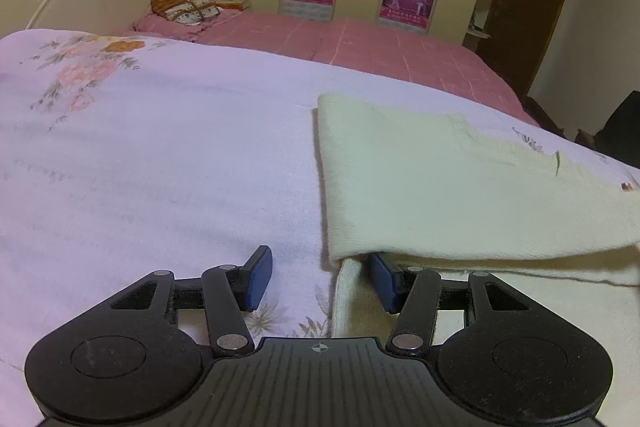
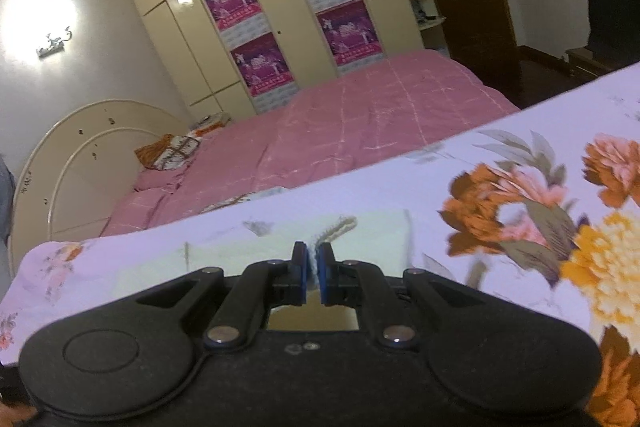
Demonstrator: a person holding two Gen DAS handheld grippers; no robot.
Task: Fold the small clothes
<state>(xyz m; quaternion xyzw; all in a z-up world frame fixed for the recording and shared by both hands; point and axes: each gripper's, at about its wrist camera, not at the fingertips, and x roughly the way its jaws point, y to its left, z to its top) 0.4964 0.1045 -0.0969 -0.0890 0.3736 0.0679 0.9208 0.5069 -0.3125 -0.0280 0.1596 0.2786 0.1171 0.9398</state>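
Cream knitted garment is lying folded on our pale floral bedsheet, ahead and right of our half-open left gripper, which is gripping nothing. Our right gripper is pinching a cream knit edge tight.

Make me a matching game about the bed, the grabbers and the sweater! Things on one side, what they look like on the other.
Things:
1. cream knitted garment
2. left gripper
3. right gripper
4. pink checked bedspread

States:
A. jaws pinching a bit of cream knit
B. covers the far bed by the cupboards
C. jaws apart, one pad under the garment's edge
D. lies folded over on the pale flowered sheet

Pairs: 1-D, 2-C, 3-A, 4-B
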